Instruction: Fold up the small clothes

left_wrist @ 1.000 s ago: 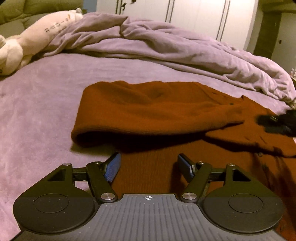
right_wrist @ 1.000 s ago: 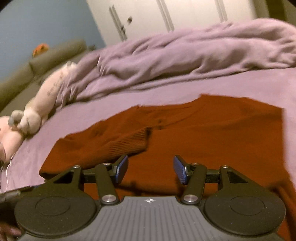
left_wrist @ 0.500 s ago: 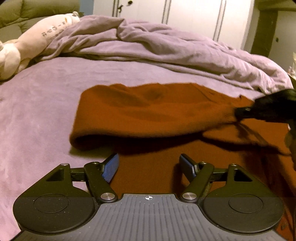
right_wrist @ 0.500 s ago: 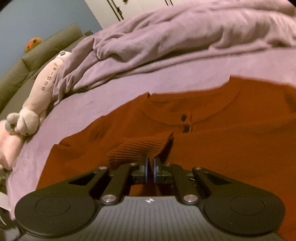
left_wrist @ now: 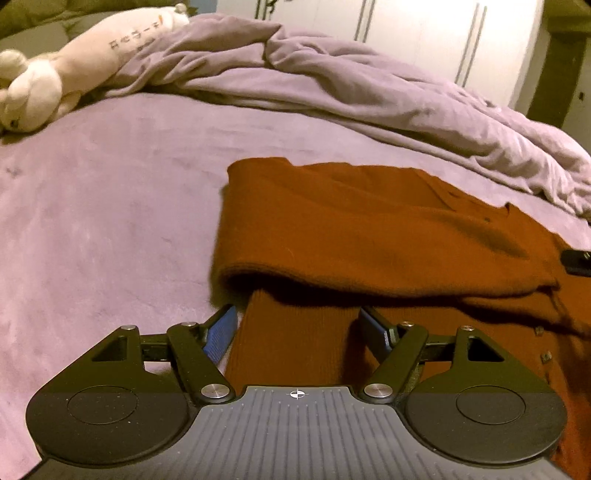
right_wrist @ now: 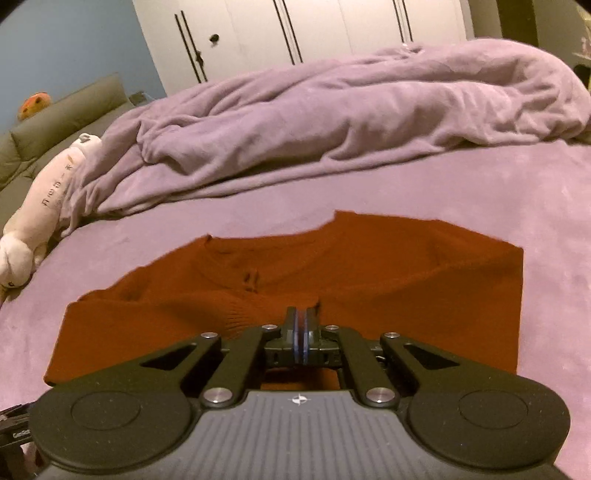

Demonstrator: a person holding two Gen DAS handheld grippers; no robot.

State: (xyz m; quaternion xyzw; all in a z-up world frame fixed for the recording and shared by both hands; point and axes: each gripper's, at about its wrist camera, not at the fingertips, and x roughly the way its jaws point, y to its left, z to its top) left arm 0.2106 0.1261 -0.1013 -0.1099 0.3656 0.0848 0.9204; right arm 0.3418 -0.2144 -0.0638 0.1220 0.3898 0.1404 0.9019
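Rust-brown knit cardigan (right_wrist: 388, 280) lies flat on the purple bed cover (left_wrist: 103, 206), mid-bed, neckline toward 12 o'clock in the right wrist view. One sleeve (left_wrist: 369, 236) is folded across the body; its ribbed cuff (right_wrist: 240, 314) sits just at the right gripper's tips.

Right gripper (right_wrist: 300, 325): jaws pressed together, blue pads nearly touching, apparently pinching the cuff edge, though cloth between the pads is hard to confirm. Left gripper (left_wrist: 295, 325): jaws wide apart, straddling the ribbed hem (left_wrist: 295, 339) at 6 o'clock, touching nothing visibly.

Step in hand, judged: lay the sleeve straight across the chest. To do it well: keep the pinch on the cuff only, not the layer beneath; pull the sleeve taut and level so it doesn't bunch; left claw should close on the hem corner or pin the body so it won't drag. Knit is soft and stretchy, so move slowly.

Outward: rumpled purple blanket (right_wrist: 332, 122) at 12 o'clock, plush toy (left_wrist: 66, 70) at 10 o'clock, white wardrobe doors (right_wrist: 295, 29) behind.
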